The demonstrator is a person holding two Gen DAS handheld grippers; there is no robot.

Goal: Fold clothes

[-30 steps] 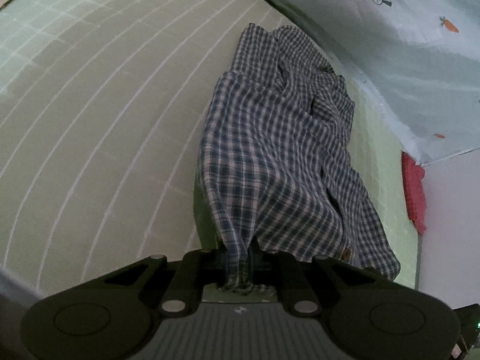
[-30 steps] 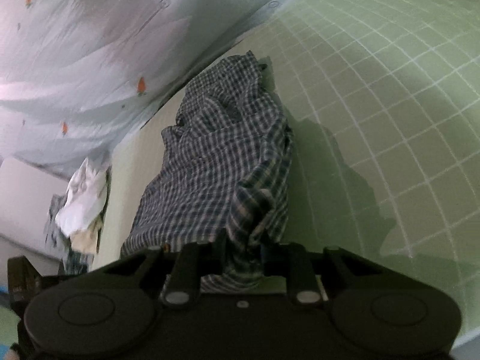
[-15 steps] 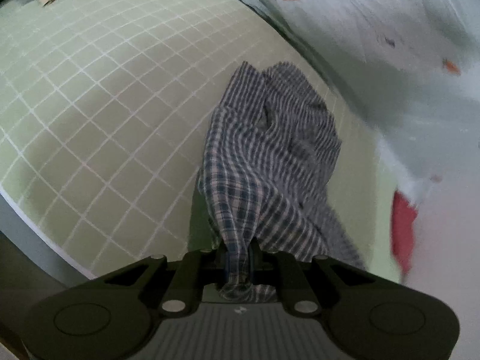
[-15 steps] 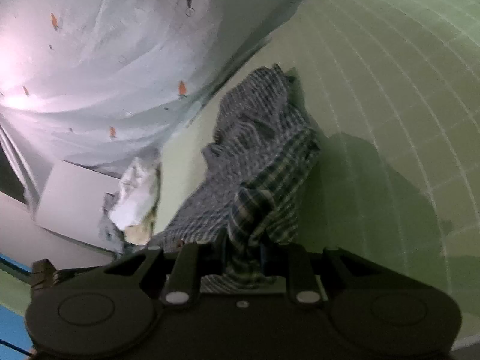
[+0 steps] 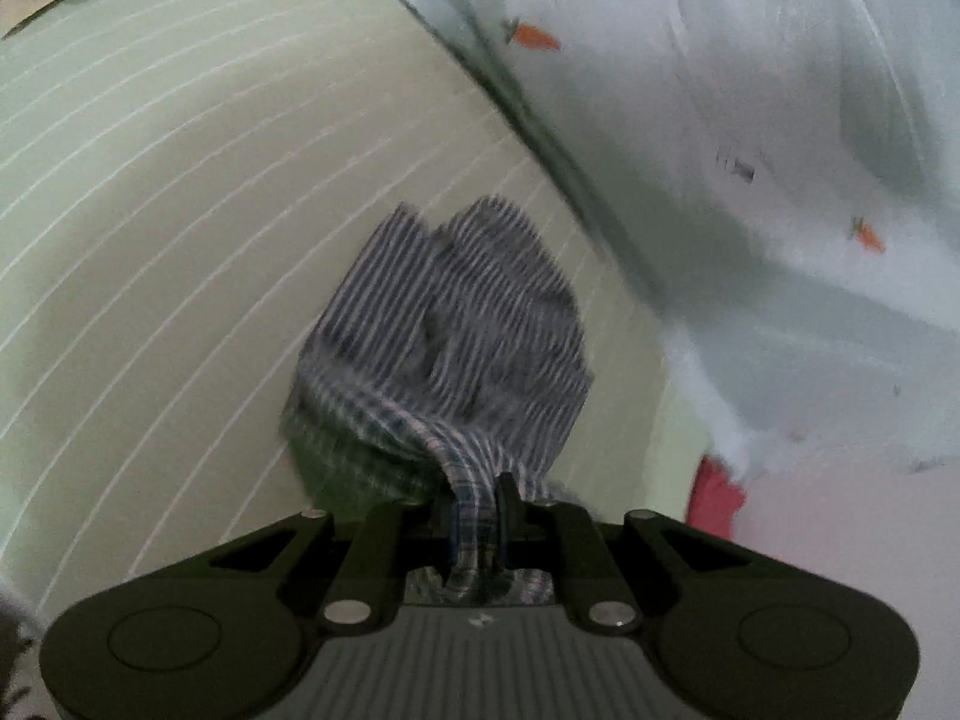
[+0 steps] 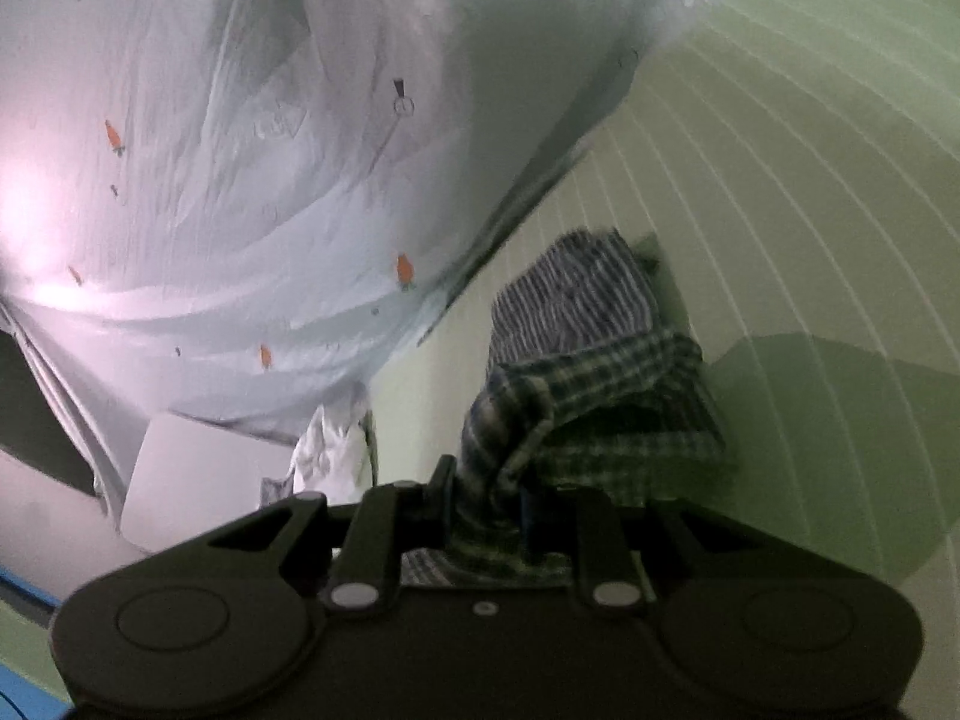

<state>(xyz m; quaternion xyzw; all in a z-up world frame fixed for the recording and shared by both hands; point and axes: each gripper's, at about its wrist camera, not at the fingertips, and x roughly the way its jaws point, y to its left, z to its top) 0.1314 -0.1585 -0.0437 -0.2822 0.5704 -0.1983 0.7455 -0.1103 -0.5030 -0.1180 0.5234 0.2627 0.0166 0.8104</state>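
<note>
Two grippers — left gripper [image 5: 474, 516] and right gripper [image 6: 489, 510] — each pinch tight one end of checked shirt [image 5: 456, 324]. Shirt hangs forward from both, far end resting on green sheet [image 5: 180, 240] — long way points ahead.

Pale green grid-lined bed sheet [image 5: 180, 228], light carrot-print fabric [image 6: 240, 150] behind, red cloth [image 5: 714, 498] beside, dim lighting

A green grid-lined sheet [image 5: 180, 228] spreads ahead; a pale carrot-print cloth [image 6: 252, 138] hangs beyond it; a red fabric [image 5: 714, 495] lies low right.
</note>
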